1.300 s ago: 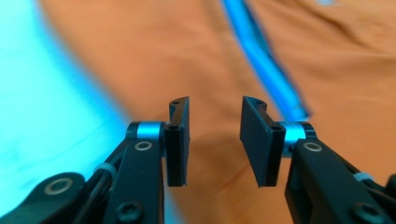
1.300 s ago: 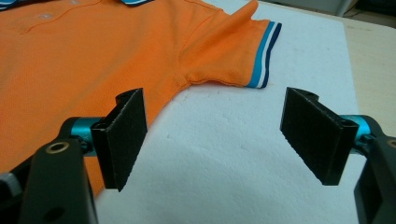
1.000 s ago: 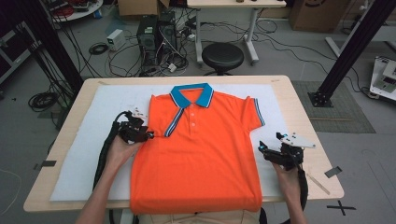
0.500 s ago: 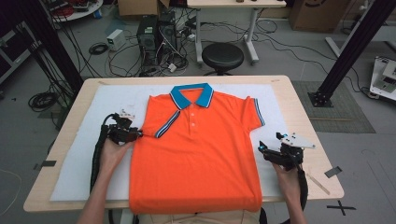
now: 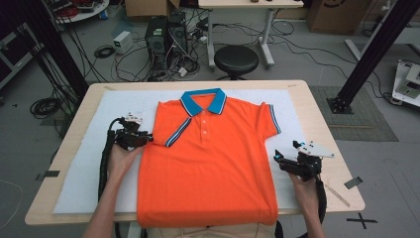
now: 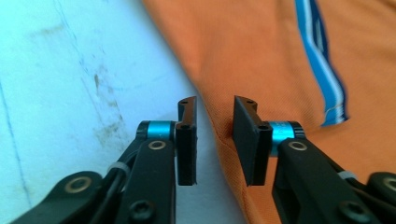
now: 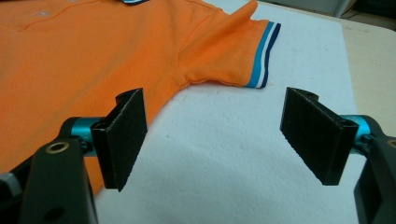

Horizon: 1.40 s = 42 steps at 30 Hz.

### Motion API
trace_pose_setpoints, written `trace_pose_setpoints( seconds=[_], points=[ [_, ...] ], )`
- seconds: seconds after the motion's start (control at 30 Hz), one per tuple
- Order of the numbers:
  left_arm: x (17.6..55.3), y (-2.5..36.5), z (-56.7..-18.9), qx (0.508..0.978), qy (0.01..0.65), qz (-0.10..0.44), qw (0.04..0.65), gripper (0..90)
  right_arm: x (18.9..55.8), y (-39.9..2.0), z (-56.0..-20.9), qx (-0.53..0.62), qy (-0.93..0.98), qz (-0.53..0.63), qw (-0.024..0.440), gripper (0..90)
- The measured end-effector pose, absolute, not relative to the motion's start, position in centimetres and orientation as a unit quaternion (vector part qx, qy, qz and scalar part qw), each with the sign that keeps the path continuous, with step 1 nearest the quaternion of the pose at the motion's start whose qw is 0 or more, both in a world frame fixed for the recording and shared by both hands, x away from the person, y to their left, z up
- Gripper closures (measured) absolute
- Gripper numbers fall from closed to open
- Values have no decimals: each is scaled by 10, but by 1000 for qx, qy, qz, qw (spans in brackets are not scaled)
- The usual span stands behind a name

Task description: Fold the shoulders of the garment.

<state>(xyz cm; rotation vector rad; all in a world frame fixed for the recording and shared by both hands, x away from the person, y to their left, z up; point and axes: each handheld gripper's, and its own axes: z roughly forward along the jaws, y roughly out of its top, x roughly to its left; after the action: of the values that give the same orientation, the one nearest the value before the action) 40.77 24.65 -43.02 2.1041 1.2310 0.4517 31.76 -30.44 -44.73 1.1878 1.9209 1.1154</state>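
Observation:
An orange polo shirt [image 5: 208, 158] with a blue collar lies flat, front up, on a white mat [image 5: 94, 168]. Its left sleeve is folded inward, striped cuff [image 5: 177, 133] on the chest. My left gripper [image 5: 148, 140] rests at the shirt's left edge. Its jaws have just been closing and stand narrowly apart in the left gripper view [image 6: 215, 140]. The shirt's edge [image 6: 219, 126] runs between them, not pinched. My right gripper [image 5: 278, 159] is wide open over bare mat [image 7: 219, 135], beside the shirt's right side and below the spread right sleeve [image 7: 233, 60].
The mat covers a wooden table [image 5: 327, 124]. On the floor behind it are a black stool [image 5: 236, 59], computer towers [image 5: 163, 37] and loose cables. Black frame posts [image 5: 366, 59] stand at the right.
My left gripper has slid left, off the folded sleeve to the shirt's left edge, and its jaws have narrowed. The right gripper has stayed where it was.

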Motion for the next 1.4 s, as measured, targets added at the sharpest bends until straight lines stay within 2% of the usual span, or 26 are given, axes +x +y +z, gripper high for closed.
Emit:
trace_pose_setpoints(
  seconds=[0.1,0.17,0.27,0.3,0.33,0.37,0.6,0.9,0.97,1.4],
  points=[
    [407,250,-435,804,467,162,331,725,318,-305,-447,447,726,421,309,235],
    [405,256,-432,800,465,161,344,619,318,-305,-447,449,726,421,306,235],
    [400,264,-429,785,466,171,371,548,318,-305,-447,451,724,425,304,234],
    [393,274,-426,765,469,173,405,531,317,-307,-447,450,722,429,305,234],
    [393,274,-426,765,469,173,405,500,317,-307,-447,450,722,429,305,234],
    [386,283,-422,746,471,179,436,472,317,-307,-447,452,719,431,304,228],
    [362,306,-416,715,456,213,485,404,317,-309,-447,456,718,433,299,219],
    [329,324,-432,686,420,255,537,375,318,-309,-447,461,715,432,300,219],
    [327,324,-434,687,422,258,533,352,318,-309,-447,459,716,431,300,219],
    [314,324,-449,679,421,260,543,352,318,-309,-447,463,714,431,299,220]
  ],
)
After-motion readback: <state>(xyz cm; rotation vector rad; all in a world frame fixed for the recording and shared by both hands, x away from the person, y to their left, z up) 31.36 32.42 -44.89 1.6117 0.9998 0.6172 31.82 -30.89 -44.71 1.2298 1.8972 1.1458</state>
